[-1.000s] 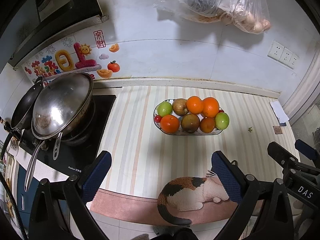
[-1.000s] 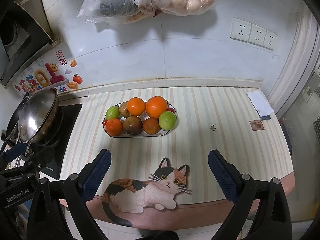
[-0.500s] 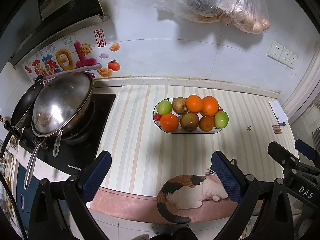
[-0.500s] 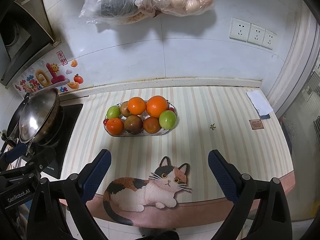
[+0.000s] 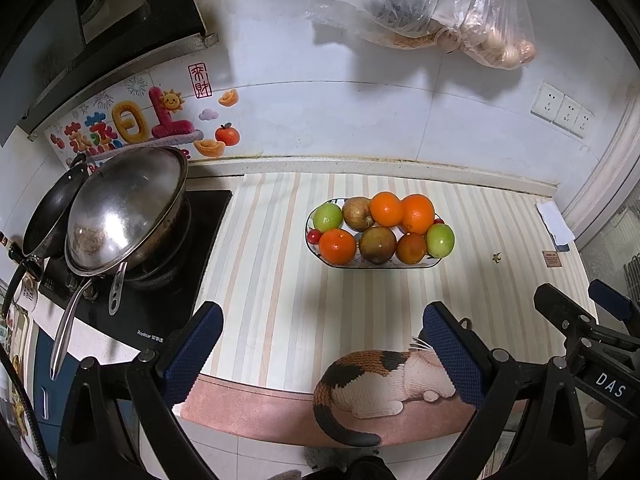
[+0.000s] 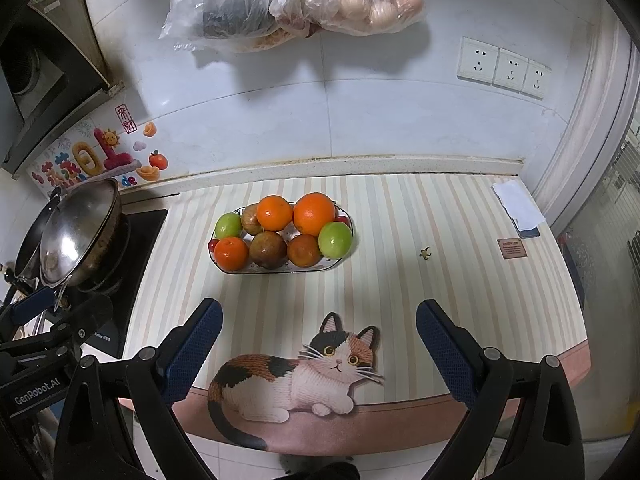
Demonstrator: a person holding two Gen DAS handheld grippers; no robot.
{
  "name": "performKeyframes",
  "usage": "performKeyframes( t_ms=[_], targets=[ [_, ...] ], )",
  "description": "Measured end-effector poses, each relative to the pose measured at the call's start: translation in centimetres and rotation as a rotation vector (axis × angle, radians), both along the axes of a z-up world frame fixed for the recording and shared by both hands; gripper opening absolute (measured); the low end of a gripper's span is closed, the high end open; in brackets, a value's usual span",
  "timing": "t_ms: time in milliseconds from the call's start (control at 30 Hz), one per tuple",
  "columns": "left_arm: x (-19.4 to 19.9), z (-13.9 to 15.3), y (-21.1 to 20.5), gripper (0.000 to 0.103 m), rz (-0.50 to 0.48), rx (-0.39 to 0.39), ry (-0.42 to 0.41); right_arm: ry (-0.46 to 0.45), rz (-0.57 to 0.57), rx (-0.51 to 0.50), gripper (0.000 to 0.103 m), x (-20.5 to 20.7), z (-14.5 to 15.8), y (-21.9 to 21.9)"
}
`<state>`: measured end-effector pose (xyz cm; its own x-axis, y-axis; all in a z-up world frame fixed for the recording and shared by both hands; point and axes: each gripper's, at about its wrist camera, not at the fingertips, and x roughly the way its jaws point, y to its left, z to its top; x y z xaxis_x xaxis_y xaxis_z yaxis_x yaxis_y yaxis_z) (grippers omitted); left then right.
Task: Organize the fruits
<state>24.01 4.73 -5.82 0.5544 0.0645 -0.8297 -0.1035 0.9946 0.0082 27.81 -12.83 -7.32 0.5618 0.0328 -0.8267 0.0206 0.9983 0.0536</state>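
All the fruits sat piled in the dish mid-counter, both the left gripper and right gripper hung back spread wide, holding nothing. Could've been finished or not, so I'd just avoid bumping that pile.

Very little differs from a second ago. In the left wrist view the oval glass dish of oranges, green fruit and brown fruit sits slightly higher in the picture than before, and the calico cat picture on the striped tabletop edges the same way. In the right wrist view the same dish drifts a touch right and up. Both shifts are slight drifts of the view. Fruit arrangement is unaltered; neither pair of tongs alters its spread.
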Motion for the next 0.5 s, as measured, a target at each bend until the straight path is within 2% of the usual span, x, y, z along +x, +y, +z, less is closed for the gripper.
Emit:
performKeyframes(
  t_ms=[500],
  targets=[
    [-0.35,0.22,0.02,0.102,0.008,-0.005,-0.013,0.001,-0.008,0.003,0.100,-0.67,0.09,-0.09]
  ],
)
